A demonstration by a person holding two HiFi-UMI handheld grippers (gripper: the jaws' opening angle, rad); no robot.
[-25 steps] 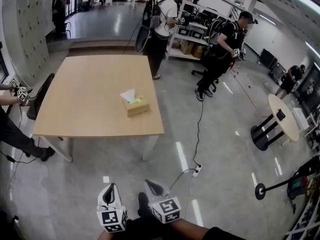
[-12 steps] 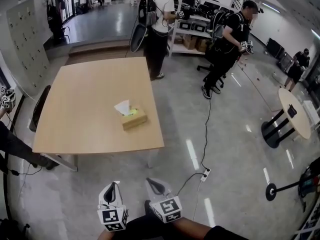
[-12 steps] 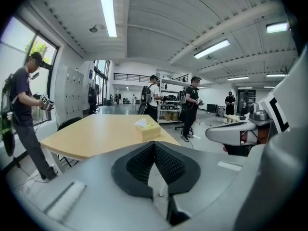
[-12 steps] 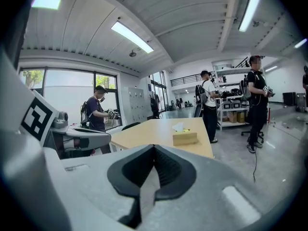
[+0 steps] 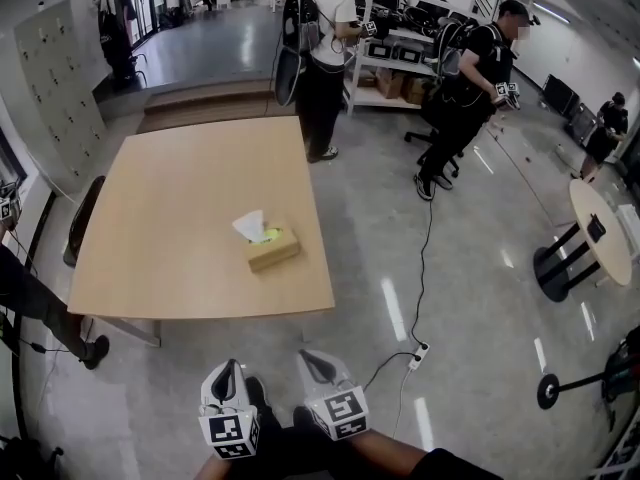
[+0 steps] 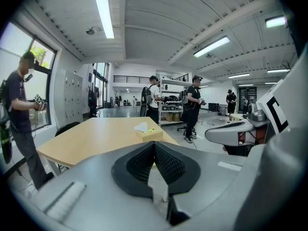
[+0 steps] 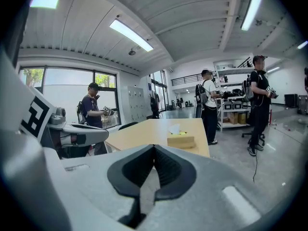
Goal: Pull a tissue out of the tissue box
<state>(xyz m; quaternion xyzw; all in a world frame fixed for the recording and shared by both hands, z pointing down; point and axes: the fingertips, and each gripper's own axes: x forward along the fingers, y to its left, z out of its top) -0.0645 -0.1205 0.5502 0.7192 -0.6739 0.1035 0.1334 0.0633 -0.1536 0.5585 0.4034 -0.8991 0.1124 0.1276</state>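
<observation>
A tan tissue box point(image 5: 273, 250) with a white tissue point(image 5: 250, 226) sticking up from its slot sits near the right front part of a wooden table point(image 5: 180, 218). Both gripper views show the tissue box point(image 6: 148, 134) point(image 7: 181, 140) a good way ahead. My left gripper point(image 5: 230, 370) and right gripper point(image 5: 310, 358) hang side by side low in the head view, over the floor short of the table's front edge. Each gripper's jaws meet with nothing between them: the left gripper point(image 6: 154, 144) and the right gripper point(image 7: 154, 147) are shut and empty.
Two people point(image 5: 322, 38) point(image 5: 470, 78) stand beyond the table by shelving. Another person point(image 6: 19, 114) stands at the table's left side with grippers. A cable and power strip point(image 5: 419, 353) lie on the floor to my right. A round side table point(image 5: 598, 230) stands far right.
Both grippers and the head have moved toward the table; the table and tissue box now sit lower and nearer in the head view. Both jaws stay shut.
</observation>
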